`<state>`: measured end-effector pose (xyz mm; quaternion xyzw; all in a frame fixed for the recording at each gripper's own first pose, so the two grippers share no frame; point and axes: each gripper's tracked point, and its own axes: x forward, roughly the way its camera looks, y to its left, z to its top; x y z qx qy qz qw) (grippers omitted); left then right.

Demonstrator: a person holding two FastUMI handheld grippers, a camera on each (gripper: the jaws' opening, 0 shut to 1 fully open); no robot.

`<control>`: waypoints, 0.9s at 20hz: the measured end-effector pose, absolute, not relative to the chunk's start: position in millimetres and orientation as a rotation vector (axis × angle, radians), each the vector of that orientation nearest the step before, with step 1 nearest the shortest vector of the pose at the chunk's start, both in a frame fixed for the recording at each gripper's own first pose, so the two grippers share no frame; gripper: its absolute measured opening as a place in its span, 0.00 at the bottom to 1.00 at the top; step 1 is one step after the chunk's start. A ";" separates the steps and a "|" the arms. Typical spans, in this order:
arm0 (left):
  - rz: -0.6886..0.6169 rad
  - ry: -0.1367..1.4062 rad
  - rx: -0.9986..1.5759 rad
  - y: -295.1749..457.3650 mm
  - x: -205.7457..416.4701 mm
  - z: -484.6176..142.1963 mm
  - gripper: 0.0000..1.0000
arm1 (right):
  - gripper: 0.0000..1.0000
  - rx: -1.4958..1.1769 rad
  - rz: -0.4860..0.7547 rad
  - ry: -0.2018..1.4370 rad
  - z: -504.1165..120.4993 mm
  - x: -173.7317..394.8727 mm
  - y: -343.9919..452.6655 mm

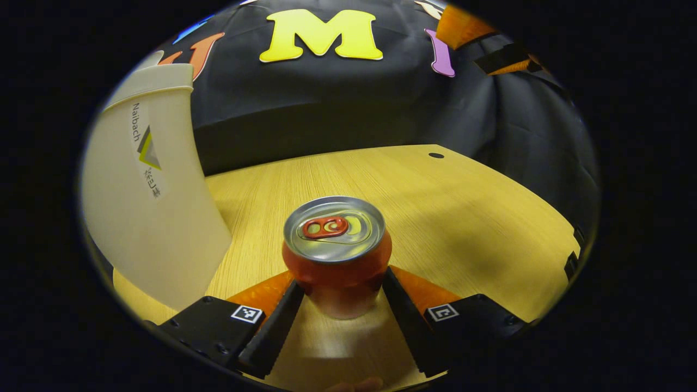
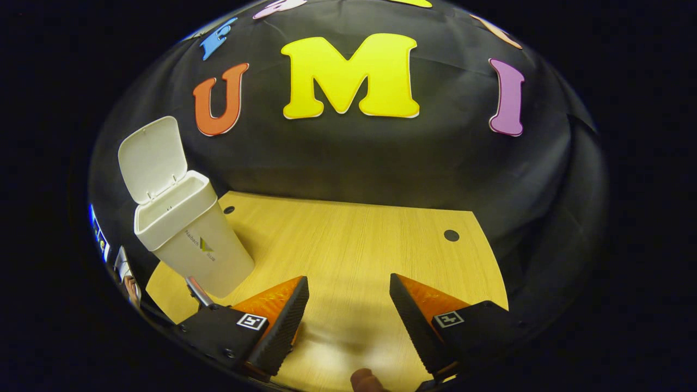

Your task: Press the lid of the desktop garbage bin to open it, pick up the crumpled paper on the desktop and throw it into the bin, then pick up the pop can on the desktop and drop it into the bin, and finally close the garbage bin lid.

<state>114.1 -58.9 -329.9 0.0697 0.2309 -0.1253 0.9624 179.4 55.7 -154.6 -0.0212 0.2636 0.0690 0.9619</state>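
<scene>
A: Where does the job stand?

B: In the right gripper view the garbage bin (image 2: pixel 188 239) sits at the left of the frame with its lid (image 2: pixel 150 158) tipped up and back, so it is open. No crumpled paper lies on the desktop (image 2: pixel 354 250); my guess is that it is in the bin, though the inside is too dark to tell.

A: And the pop can?

B: In the left gripper view the pop can (image 1: pixel 336 256) stands upright at centre frame, on the wood, right between the fingers of the left gripper (image 1: pixel 340 286). The jaws are spread about as wide as the can. They sit at its sides, but I cannot say whether both press on it yet.

A: How should the grasp go?

B: Close squarely on the can's middle, gently, since thin metal dents and a tilted squeeze could tip it. Then lift straight up before swinging toward the bin wall (image 1: pixel 147 218) at the left of that frame, and clear the rim before letting go.

A: The other hand?

B: The right gripper (image 2: pixel 348 296) hangs over bare wood, jaws wide apart, holding nothing.

A: Anything hard to read?

B: The bin's top and opening are cut off in the left gripper view, and the can's base is hidden behind the fingers.
</scene>
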 end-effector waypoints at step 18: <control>-0.131 0.465 0.093 -51.3 86.3 -264.8 0.86 | 0.95 -0.011 0.182 0.593 -193.0 141.9 -10.3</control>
